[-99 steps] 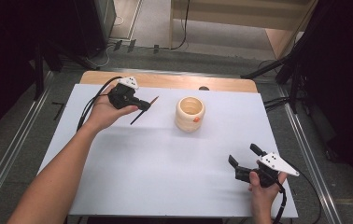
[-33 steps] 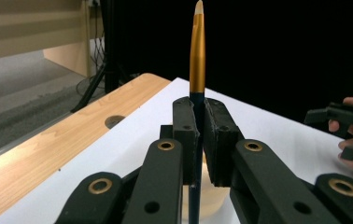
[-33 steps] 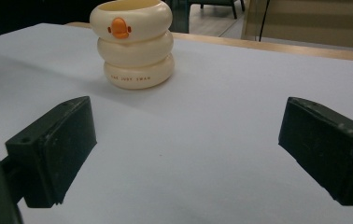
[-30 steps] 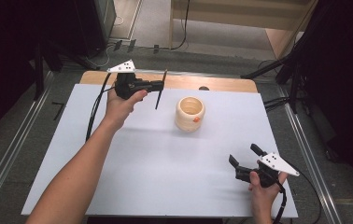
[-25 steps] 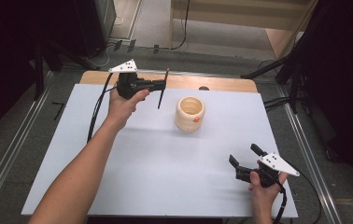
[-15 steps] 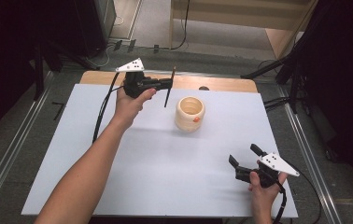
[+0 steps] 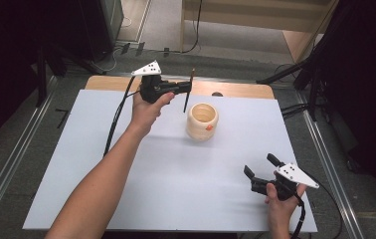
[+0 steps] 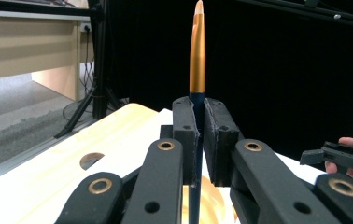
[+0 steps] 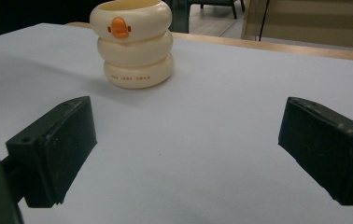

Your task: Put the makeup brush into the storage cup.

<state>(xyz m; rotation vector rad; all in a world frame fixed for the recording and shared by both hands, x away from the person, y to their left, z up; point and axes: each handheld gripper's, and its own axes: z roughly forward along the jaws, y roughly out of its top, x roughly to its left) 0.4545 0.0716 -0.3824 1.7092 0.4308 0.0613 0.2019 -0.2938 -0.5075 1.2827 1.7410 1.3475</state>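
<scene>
Pen (image 8: pixel 196 56) stands upright, clenched in my left gripper (image 7: pixel 183 88), at eleven o'clock from the cream ringed cup (image 7: pixel 202 121). My right gripper (image 7: pixel 258 169) gapes, holding nothing.

Place: a lab or studio set up for recording, not a home.
Desk (image 7: pixel 126 199): a wooden top under a plain white sheet, almost bare, like a test surface.
Surround: black curtains (image 7: pixel 370 74) hang on both sides, and dark stands with tripod legs (image 7: pixel 295 74) sit at the edges.
Floor: grey carpet (image 7: pixel 22 164), with metal rails (image 7: pixel 7 164) running along both sides of the desk.
Cables: loose leads (image 7: pixel 196 30) trail over the floor behind the desk.
Furniture: a pale wooden bench or cabinet (image 7: pixel 255 15) stands farther back.
Gear: each hand-held gripper carries a grey plate and a trailing cable, as on measuring rigs.
</scene>
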